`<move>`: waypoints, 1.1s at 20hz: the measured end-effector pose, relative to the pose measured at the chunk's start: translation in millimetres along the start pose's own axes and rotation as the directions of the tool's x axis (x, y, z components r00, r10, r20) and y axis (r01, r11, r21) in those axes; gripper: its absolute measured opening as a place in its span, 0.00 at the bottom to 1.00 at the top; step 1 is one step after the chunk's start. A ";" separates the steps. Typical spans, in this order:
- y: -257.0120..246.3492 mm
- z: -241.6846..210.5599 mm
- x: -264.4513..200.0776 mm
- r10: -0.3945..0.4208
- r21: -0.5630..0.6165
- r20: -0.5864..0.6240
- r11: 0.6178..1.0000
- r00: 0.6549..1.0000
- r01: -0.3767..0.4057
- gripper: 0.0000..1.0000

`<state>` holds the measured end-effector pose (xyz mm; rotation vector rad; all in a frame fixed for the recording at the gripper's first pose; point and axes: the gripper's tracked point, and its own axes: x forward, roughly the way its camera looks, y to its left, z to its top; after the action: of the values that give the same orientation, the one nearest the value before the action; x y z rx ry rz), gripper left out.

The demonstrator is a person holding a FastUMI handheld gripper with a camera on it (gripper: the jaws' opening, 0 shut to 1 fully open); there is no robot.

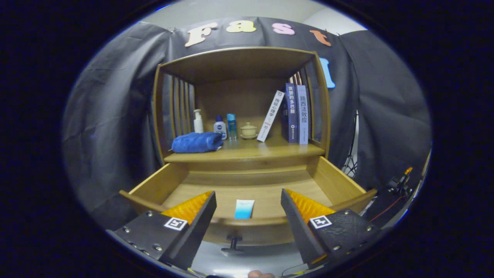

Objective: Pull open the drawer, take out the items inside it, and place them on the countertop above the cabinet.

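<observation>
Gripper view, item: a small flat tube or sachet (244, 209) lay on the drawer floor, just behind the front panel, between the two fingers and a little beyond their tips.
Handling: it looked light, thin and probably soft-walled, likely to slide on the smooth wood; a judgement only.
Where to hold: across its narrow width near the middle seemed best, since it lay flat and gave little height to pinch.
Gripper (248, 199): fingers were spread wide apart, holding nothing, poised above the drawer front.
Drawer (339, 181): it stood pulled well out, its knob (233, 244) below the fingers; no other item was visible on the floor.
Countertop (254, 151): the shelf above the drawer carried a rolled blue towel (197, 142), a pump bottle (198, 121), two small bottles (225, 126), a lidded cup (248, 130) and some books (293, 114), with bare wood towards the front.
Hidden: the near end of the tube was cut off by the drawer front; the front corners sat behind the fingers, so more items could lie there.
</observation>
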<state>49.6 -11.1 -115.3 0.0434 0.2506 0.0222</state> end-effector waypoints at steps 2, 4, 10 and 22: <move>-5.9 1.6 24.9 -0.015 0.000 -0.060 1.000 0.998 0.015 1.00; -9.7 -17.6 50.1 -0.019 -0.026 -0.178 1.000 0.984 0.015 1.00; 5.0 -69.2 93.8 -0.037 -0.088 -0.472 0.996 0.881 -0.006 1.00; 11.1 -135.6 104.0 -0.094 -0.073 -0.811 0.996 0.577 0.060 0.57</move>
<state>116.4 8.3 -271.7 -0.0204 1.2030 -0.0448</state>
